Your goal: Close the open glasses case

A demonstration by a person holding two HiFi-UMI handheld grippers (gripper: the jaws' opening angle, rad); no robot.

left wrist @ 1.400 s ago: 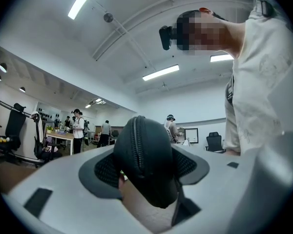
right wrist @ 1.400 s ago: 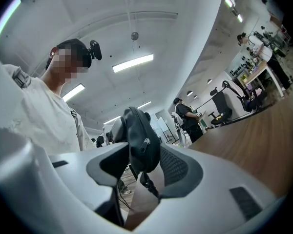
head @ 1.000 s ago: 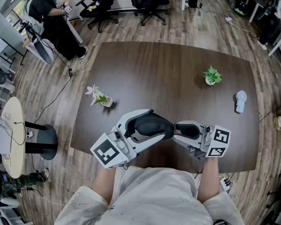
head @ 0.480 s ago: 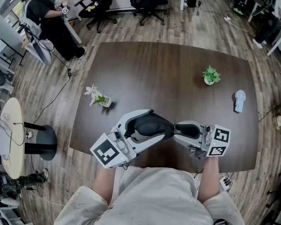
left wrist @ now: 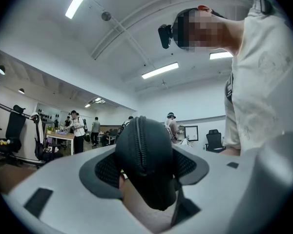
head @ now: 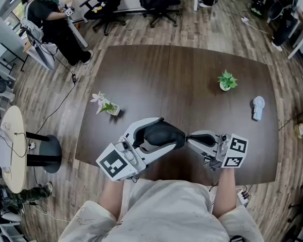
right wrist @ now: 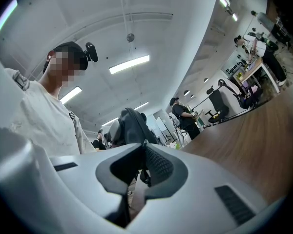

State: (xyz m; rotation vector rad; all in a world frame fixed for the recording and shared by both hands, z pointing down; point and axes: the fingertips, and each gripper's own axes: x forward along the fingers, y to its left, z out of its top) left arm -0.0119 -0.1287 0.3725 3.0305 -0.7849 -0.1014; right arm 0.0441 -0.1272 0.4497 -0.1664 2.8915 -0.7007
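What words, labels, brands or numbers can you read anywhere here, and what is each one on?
No readable text anywhere.
Left marker cube and right marker cube: black-and-white square code patterns, not words.
Black zipped fabric glasses case: no label shows.
Dark wall screen in the left gripper view: too small to read.

The glasses case [head: 164, 134] looks matt black and cloth-covered, with a finely ribbed zip [left wrist: 140, 147] along its seam. Under the case, the table [head: 192, 79] is dark, smooth wood grain with a dull sheen. Farther from the case lies a paler, streaky wood-plank floor [head: 207, 29].
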